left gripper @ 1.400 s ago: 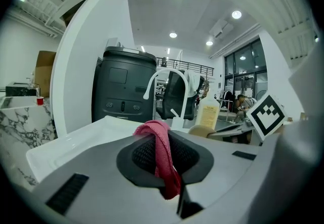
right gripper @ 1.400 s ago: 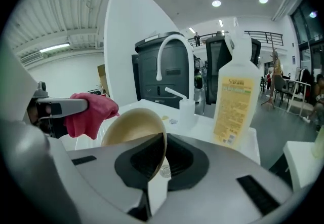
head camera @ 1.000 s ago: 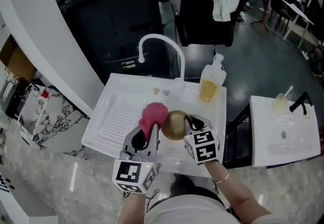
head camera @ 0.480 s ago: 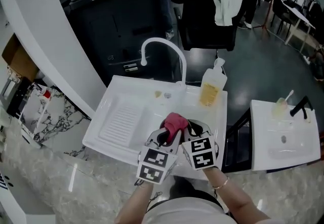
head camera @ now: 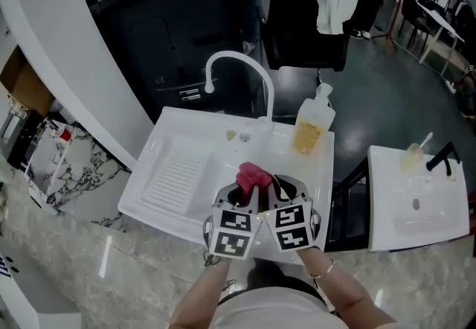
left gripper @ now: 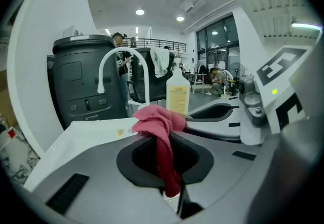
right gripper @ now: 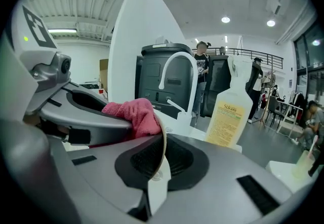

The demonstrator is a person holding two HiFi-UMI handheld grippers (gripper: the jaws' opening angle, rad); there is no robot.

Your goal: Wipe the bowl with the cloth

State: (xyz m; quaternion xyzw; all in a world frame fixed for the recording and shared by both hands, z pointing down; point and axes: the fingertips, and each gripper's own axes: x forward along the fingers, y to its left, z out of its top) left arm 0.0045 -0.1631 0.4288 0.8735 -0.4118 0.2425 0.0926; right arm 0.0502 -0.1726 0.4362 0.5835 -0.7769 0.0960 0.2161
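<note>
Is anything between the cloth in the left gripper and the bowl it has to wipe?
Nothing visible. The left gripper is shut on the cloth, the right gripper is shut on the rim of the bowl, and in the right gripper view the cloth lies right against that rim.

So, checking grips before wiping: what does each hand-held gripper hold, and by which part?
Left hand-held gripper: the pink cloth, pinched at one end, the rest bunched beyond the jaws. Right hand-held gripper: the bowl, clamped by its rim.
</note>
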